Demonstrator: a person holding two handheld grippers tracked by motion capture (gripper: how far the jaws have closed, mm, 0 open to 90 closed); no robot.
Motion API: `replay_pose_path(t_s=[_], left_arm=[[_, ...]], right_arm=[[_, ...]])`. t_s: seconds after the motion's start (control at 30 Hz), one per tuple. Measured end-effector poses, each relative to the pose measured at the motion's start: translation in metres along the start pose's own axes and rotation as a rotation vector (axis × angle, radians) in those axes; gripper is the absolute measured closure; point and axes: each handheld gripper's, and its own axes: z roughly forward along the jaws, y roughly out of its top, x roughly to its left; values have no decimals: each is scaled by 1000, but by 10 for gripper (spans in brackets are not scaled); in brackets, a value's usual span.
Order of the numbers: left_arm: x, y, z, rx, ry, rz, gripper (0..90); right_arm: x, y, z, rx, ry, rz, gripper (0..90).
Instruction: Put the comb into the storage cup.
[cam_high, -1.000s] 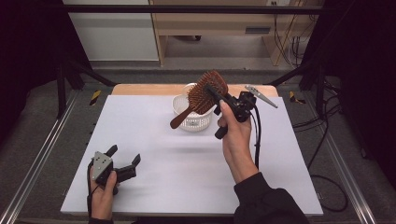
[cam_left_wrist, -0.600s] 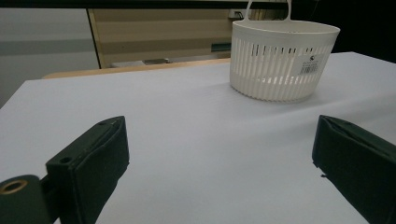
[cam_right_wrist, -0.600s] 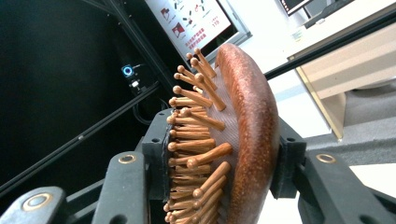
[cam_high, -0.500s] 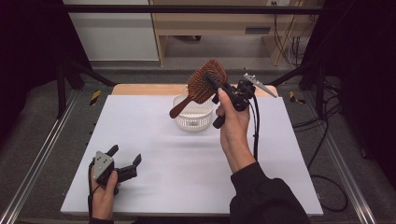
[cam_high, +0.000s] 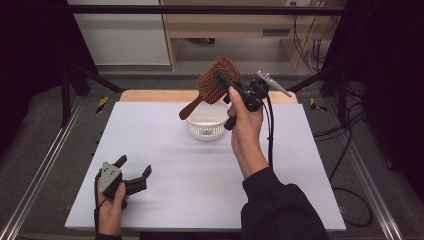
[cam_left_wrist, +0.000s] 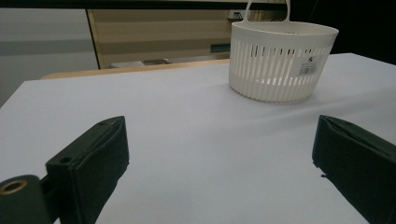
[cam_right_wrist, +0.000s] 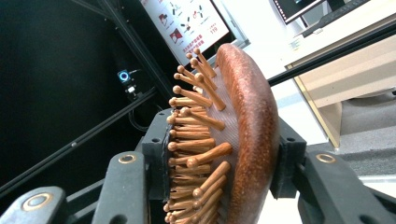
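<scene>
The right gripper (cam_high: 226, 83) clamps the head of a wooden paddle hairbrush (cam_high: 212, 86), held in the air above the white slotted basket (cam_high: 206, 127). At seven o'clock from the basket, the left gripper (cam_high: 134, 173) rests on the table (cam_high: 165, 165), jaws wide and empty.

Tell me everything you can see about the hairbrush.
The hairbrush looks wooden, reddish-brown, with an oval paddle head, round-tipped pins and a short tapered handle. The right claw is shut on its head, one jaw on the pins, one on the back. It hangs tilted in the air above the white basket, handle pointing down-left.
</scene>
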Motion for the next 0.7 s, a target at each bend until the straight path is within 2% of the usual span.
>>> replay_pose_path(t_s=[0.27, 0.43, 0.7], left_arm=[[3, 0, -1, -7, 9, -6, 37], [1, 1, -1, -6, 1, -5, 31], [3, 1, -1, -5, 14, -16, 19]], right_arm=[[-7, 1, 3, -5, -16, 7, 519], [-7, 3, 1, -11, -21, 9, 518], [-6, 4, 6, -12, -25, 2, 518]])
